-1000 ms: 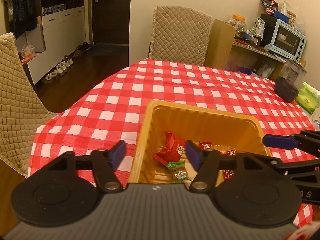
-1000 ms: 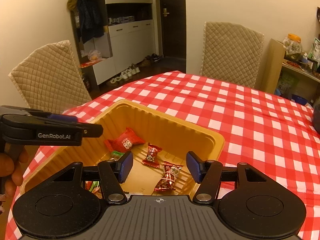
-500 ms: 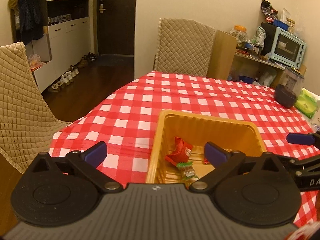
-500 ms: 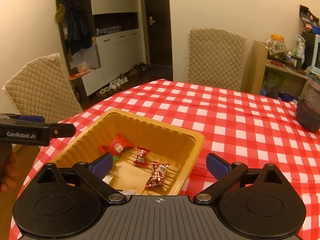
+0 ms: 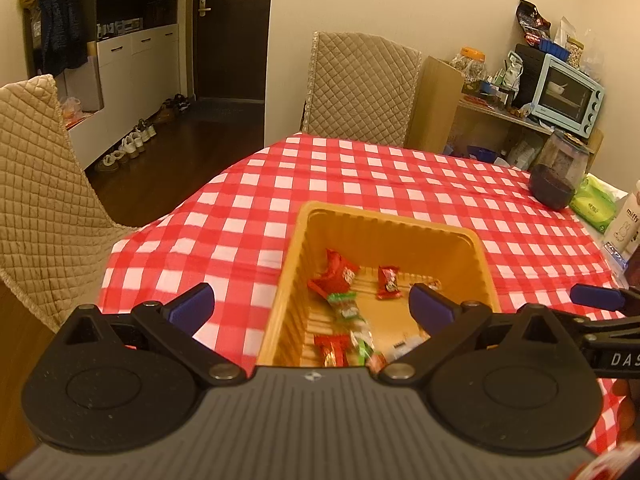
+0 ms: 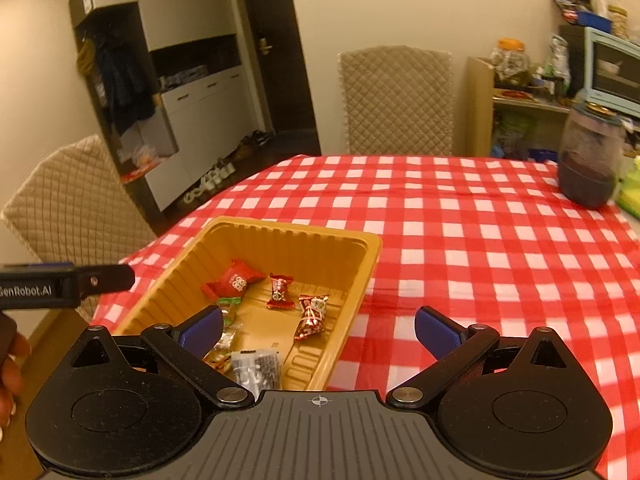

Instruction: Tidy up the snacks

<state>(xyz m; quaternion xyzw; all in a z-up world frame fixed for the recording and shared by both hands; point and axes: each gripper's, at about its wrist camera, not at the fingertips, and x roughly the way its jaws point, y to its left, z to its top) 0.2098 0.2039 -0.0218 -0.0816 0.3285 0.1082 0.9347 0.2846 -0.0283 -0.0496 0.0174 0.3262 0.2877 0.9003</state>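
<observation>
An orange plastic tray (image 5: 384,222) (image 6: 296,232) sits on the red checked tablecloth and holds several wrapped snacks: a large red packet (image 5: 334,276) (image 6: 234,282), small red candies (image 5: 388,282) (image 6: 280,290), green-wrapped sweets (image 5: 344,306) and a silver packet (image 6: 256,368). My left gripper (image 5: 312,308) is open and empty, raised above the tray's near end. My right gripper (image 6: 318,330) is open and empty above the tray's right rim. The other gripper shows at each view's edge.
The tablecloth (image 6: 480,240) stretches right and back. A dark jar (image 5: 556,180) (image 6: 588,160), a green packet (image 5: 592,208) and a white carton (image 5: 626,224) stand at the far right. Quilted chairs (image 5: 40,184) (image 5: 360,88) flank the table.
Both grippers have opened wide from a narrower gap and pulled back and up from the tray. The snacks in the tray have stayed put.
</observation>
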